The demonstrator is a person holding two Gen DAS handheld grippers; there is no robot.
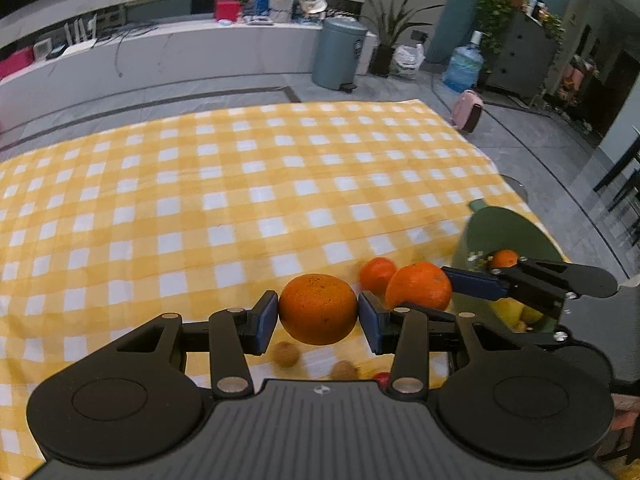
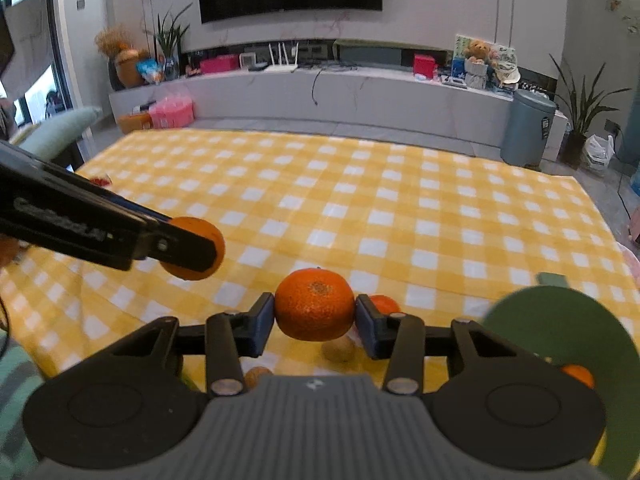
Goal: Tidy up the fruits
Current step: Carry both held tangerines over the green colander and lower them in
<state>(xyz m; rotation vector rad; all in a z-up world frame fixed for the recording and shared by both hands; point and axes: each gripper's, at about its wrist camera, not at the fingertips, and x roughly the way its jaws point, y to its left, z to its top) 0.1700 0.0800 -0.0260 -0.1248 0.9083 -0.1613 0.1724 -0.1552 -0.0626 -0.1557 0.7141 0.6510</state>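
Note:
My left gripper (image 1: 318, 312) is shut on an orange (image 1: 318, 308) and holds it above the yellow checked tablecloth (image 1: 200, 184). My right gripper (image 2: 315, 316) is shut on another orange (image 2: 315, 304), also lifted; it shows in the left wrist view (image 1: 420, 286) beside a blue pad. The left gripper with its orange (image 2: 196, 248) shows at the left of the right wrist view. A smaller orange (image 1: 376, 274) lies on the cloth, also in the right wrist view (image 2: 384, 304). A green bowl (image 1: 508, 232) at the right holds an orange (image 1: 505, 258) and yellow fruit (image 1: 514, 310).
Small brown round fruits (image 1: 285, 354) (image 1: 344, 370) lie on the cloth under the grippers, also in the right wrist view (image 2: 339, 350). A red fruit (image 1: 382, 378) peeks out below. The table's right edge drops to the floor, with a bin (image 1: 340, 54) beyond.

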